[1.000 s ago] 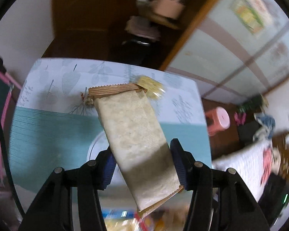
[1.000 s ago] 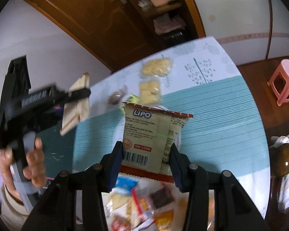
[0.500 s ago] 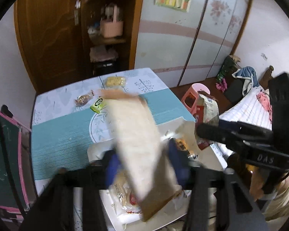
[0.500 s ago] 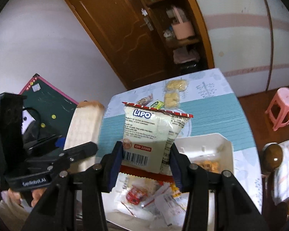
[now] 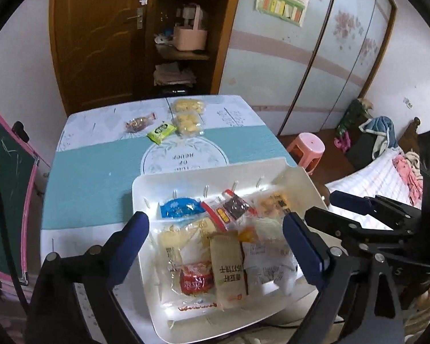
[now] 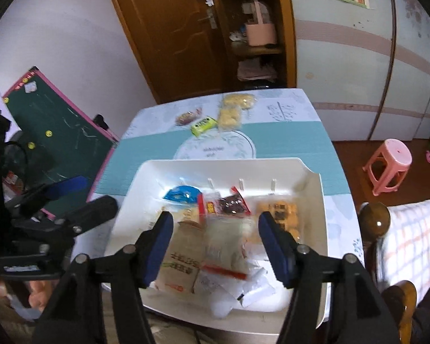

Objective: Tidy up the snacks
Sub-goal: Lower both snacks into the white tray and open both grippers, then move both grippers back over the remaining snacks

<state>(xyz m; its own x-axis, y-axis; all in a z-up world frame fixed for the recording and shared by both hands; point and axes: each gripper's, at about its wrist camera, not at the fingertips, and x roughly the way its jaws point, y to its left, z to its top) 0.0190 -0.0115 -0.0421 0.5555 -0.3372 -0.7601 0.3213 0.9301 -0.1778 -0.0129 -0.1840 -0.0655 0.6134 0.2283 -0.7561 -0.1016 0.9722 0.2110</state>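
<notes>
A white tray (image 5: 146,189) at the table's near edge holds several snack packets, also seen in the right wrist view (image 6: 146,177). A tan packet (image 5: 228,269) lies in it, also in the right wrist view (image 6: 183,263), beside a pale packet with a red strip (image 6: 223,252). My left gripper (image 5: 216,246) is open and empty above the tray. My right gripper (image 6: 216,240) is open and empty above the tray, seen from the left wrist (image 5: 318,216). Two yellow packets (image 5: 187,114), a green packet (image 5: 161,132) and a brown sweet (image 5: 137,123) lie at the table's far end.
The table has a teal and white cloth (image 5: 94,172). A pink stool (image 6: 388,166) stands on the floor to the right. A chalkboard (image 6: 54,126) leans at the left. A wooden door and shelves stand behind the table. A bed lies at the right.
Both grippers have opened and let go of their packets. The tan packet and the Lipo packet now lie in the tray. Both grippers have pulled back over the tray.
</notes>
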